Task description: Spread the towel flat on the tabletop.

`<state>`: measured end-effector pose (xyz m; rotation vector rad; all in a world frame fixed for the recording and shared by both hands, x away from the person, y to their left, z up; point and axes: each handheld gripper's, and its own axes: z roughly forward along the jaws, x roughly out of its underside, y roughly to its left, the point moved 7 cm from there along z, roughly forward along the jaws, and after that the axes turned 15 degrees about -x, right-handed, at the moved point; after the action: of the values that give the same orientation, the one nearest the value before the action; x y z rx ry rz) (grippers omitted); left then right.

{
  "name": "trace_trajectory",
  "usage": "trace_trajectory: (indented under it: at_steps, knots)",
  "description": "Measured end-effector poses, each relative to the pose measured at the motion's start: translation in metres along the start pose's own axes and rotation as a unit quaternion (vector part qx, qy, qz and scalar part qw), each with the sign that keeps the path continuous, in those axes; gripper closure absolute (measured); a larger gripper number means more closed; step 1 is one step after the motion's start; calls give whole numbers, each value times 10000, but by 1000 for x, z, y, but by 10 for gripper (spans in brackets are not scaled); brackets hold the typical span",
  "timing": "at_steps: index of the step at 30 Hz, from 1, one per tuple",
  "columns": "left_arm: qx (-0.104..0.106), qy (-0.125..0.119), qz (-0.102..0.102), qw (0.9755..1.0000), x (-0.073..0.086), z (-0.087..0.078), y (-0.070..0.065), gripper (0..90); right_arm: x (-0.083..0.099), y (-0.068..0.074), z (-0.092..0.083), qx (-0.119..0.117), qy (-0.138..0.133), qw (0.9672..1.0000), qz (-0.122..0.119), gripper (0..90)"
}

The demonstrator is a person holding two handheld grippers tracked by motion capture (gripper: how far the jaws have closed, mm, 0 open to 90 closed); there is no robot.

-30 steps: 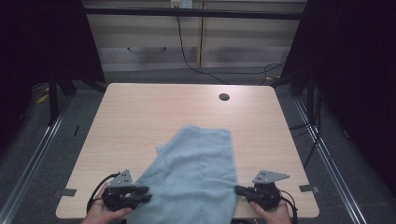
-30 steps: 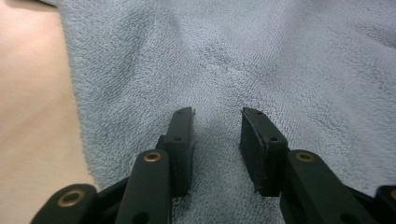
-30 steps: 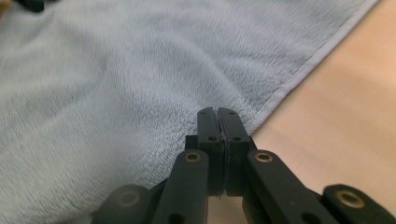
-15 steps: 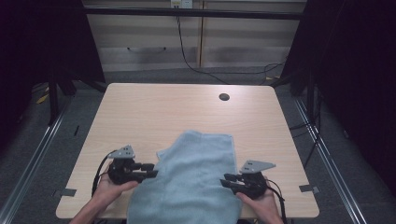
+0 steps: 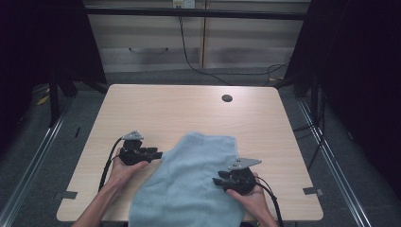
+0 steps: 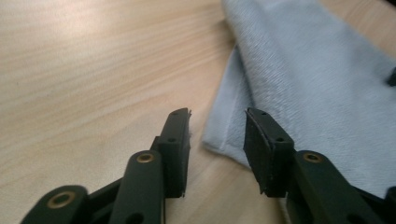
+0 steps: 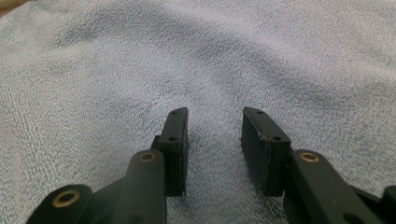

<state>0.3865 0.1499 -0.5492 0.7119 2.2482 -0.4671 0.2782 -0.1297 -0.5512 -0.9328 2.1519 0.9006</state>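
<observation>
Both grippers now farther up the towel [image 5: 189,184]: left gripper [image 6: 217,135] and right gripper [image 7: 215,133] parted, empty.

One towel [image 5: 189,184], one table [image 5: 156,109], two grippers.

Counter [image 5: 156,113]: light wood-grain top, rounded corners, dark round hole [image 5: 227,98] near far edge | Towel [image 5: 189,189]: light blue, lying on near half, draped over near edge
</observation>
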Motion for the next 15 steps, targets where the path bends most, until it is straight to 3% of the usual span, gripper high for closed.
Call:
trace_trajectory:
  at_steps: [4,8,11,13,15]
  knots:
    - [40,-48,149,9999,0,5,-6,564,0,0,0,-9,2,10000,-8,617]
    - [-40,-58,500,9987,1,6,-12,560,0,0,0,-29,-12,10000,-11,617]
    - [-139,-85,878,9960,3,5,-17,595,0,0,0,-19,-10,10000,-12,616]
    - [-170,-75,1050,9943,4,4,-19,699,0,0,0,-4,0,10000,-9,617]
    - [-119,-43,1085,9940,5,3,-21,762,1,1,-1,12,10,10000,-8,616]
